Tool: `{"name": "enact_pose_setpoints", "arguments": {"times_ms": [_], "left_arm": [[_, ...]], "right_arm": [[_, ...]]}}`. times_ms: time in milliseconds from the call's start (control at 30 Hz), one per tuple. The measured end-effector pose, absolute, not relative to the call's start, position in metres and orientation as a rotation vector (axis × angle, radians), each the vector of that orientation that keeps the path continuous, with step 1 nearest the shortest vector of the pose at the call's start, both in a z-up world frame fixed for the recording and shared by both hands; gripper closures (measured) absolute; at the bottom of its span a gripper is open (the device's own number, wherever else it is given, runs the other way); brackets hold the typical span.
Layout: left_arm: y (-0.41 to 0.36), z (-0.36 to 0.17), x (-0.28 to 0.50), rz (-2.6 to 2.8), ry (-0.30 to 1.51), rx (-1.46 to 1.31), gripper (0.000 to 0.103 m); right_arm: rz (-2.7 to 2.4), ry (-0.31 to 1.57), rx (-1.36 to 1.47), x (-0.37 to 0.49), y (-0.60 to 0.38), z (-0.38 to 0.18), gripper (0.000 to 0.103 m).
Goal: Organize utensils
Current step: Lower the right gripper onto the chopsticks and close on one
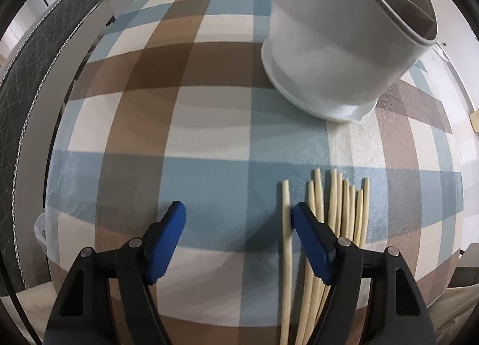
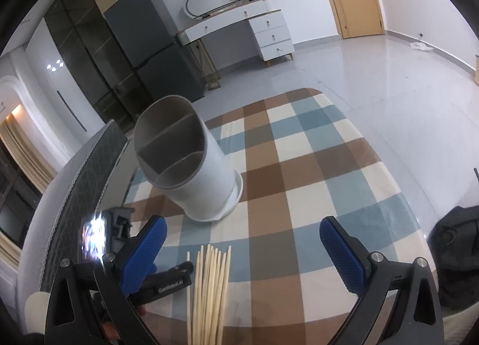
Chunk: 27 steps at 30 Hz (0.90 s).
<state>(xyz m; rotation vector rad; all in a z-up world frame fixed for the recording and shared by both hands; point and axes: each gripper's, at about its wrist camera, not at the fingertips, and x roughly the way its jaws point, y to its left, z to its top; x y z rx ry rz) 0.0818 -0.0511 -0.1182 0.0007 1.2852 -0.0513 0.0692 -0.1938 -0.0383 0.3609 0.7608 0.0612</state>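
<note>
Two grippers are out over the surface, and both have their blue fingers spread wide with nothing held. The left gripper [image 1: 239,213] sits low by the pale wooden chopsticks [image 1: 338,210]. One chopstick [image 1: 286,219] lies a little apart from the bunch, between the left gripper's fingers and just beside the right-hand one [image 1: 311,243]. The rest of the bunch lies on the far side of that finger. The right gripper [image 2: 242,234] hangs higher up, and the chopsticks show between its fingers, nearer the left one [image 2: 143,255].

The chopsticks lie side by side on the checked brown, blue and cream cloth [image 1: 209,123] that covers the surface. Their tips point toward the tall white plastic utensil holder [image 1: 338,45], which stands on the cloth well apart from them. The holder has grey walls inside that split it into parts, and no utensils show in the parts that can be seen.

It looks like the start of the job: none of the chopsticks are in the holder yet. The step in hand seems to be picking up the lone chopstick. Next, the left gripper likely needs to close on it, lift it, tip it up, and drop it into one part of the holder.
</note>
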Motion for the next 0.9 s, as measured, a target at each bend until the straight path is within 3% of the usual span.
{"name": "enact_pose_setpoints", "arguments": {"times_ms": [100, 167, 233, 367, 467, 533, 600, 900], "left_arm": [[-0.061, -0.113, 0.080, -0.068, 1.270, 0.027, 0.055], [-0.070, -0.109, 0.077, -0.089, 1.261, 0.038, 0.089], [-0.073, -0.106, 0.072, -0.112, 1.269, 0.026, 0.101], [-0.063, -0.100, 0.064, -0.111, 1.272, -0.055, 0.103], [-0.049, -0.090, 0.056, -0.110, 1.254, -0.118, 0.103], [-0.040, -0.079, 0.053, -0.118, 1.230, -0.172, 0.103], [-0.036, -0.068, 0.050, -0.126, 1.206, -0.202, 0.103], [0.008, -0.053, 0.081, -0.127, 1.148, -0.281, 0.103]], "right_arm": [[0.056, 0.770, 0.339, 0.071, -0.192, -0.041, 0.000], [0.047, 0.783, 0.320, 0.074, -0.191, -0.044, 0.000], [0.039, 0.809, 0.298, 0.077, -0.189, -0.049, 0.004], [0.059, 0.916, 0.285, 0.091, -0.185, -0.068, 0.020], [0.089, 1.015, 0.312, 0.103, -0.181, -0.087, 0.038], [0.107, 1.069, 0.326, 0.110, -0.179, -0.097, 0.056], [0.125, 1.112, 0.318, 0.119, -0.173, -0.106, 0.064], [0.152, 1.218, 0.191, 0.145, -0.137, -0.132, 0.075]]}}
